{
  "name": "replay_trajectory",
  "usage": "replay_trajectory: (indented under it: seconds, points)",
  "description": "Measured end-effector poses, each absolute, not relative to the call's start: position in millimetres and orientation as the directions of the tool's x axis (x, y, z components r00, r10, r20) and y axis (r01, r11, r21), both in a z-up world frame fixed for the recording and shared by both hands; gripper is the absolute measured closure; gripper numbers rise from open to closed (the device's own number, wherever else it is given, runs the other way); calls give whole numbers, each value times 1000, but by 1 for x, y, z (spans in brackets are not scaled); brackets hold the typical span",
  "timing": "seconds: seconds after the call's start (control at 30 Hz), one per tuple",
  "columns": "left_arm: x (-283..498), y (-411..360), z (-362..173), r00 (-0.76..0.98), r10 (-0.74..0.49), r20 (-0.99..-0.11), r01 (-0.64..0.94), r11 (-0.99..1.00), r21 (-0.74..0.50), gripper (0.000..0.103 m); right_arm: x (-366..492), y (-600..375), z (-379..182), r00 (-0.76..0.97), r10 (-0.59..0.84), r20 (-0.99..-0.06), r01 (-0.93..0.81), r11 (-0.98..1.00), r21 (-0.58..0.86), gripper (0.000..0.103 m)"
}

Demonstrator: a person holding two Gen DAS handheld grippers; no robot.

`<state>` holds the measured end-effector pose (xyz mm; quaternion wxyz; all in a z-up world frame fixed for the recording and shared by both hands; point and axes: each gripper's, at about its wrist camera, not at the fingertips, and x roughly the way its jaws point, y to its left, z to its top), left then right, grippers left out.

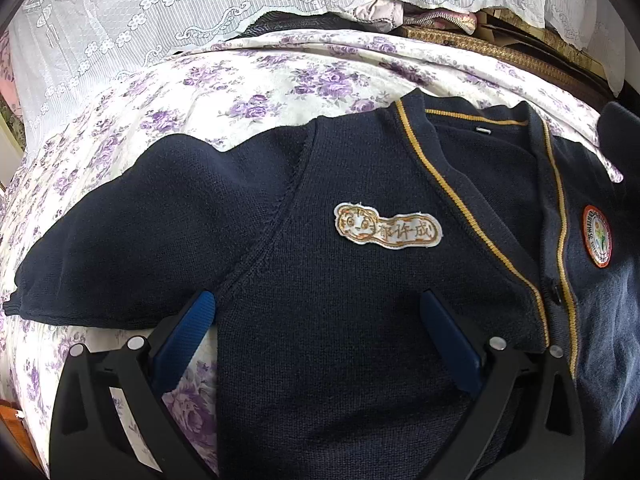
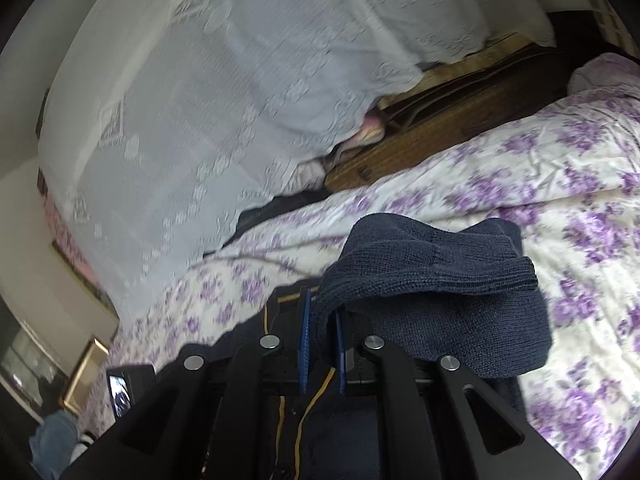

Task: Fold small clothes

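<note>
Left wrist view: a navy cardigan (image 1: pixel 320 280) lies face up, buttoned, on a bed with a purple-flowered bedspread (image 1: pixel 200 92). Its collar points toward the far edge, where a lace curtain (image 1: pixel 120 20) hangs.

Left gripper (image 1: pixel 316 312): spread wide and holding nothing, its blue pads hang over the chest panel below the name patch (image 1: pixel 388 228). The left pad sits near the armpit seam.

Near sleeve (image 1: pixel 132 216): spread flat toward the bed's left edge, cuff near the side, not yet folded.

Right wrist view: the right gripper (image 2: pixel 322 344) is pinched tight on the other sleeve (image 2: pixel 432 284), lifted off the bedspread, its cuff drooping over the tongs. The frame is motion-blurred, so how much knit sits between the pads is hard to judge.

Step in hand: likely carrying this sleeve across onto the chest. It would go best laid flat along the yellow-trimmed placket (image 2: pixel 316 396), shoulder seam as hinge, with the free gripper pinning the body so the knit does not drag.

Room: open bedspread lies to the right and beyond. A wooden frame (image 2: pixel 420 144) and the curtain crowd the far edge, so sweeps are best kept low and inward.
</note>
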<state>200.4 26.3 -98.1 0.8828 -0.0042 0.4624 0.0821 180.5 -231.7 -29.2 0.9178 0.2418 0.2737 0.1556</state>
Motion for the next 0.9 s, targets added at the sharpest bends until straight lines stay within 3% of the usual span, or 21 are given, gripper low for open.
replay_trajectory:
  seconds: [0.27,0.47,0.53,0.67,0.83,0.9]
  points:
    - [200,26,-98,559,141,-817,-149,987,68,4,185,-199,-43,756,436,-488,-186,858,478,91]
    - [201,26,-98,559,141,-817,-149,987,69,4,191,-172,-61,688,435,-581,-226,889,398,85]
    - [201,26,-98,559,141,-817,-148,987,68,4,194,-164,-68,642,434,-632,-233,896,378,55]
    - [201,26,-98,558,141,-817,-148,987,69,4,192,-152,-72,599,425,-679,-269,905,329,47]
    - [200,26,-97,562,143,-815,-147,987,72,4,184,-160,-51,536,498,-682,-319,867,383,30]
    - [199,25,-95,570,150,-808,-143,986,82,4,179,-171,-40,509,522,-684,-336,852,401,29]
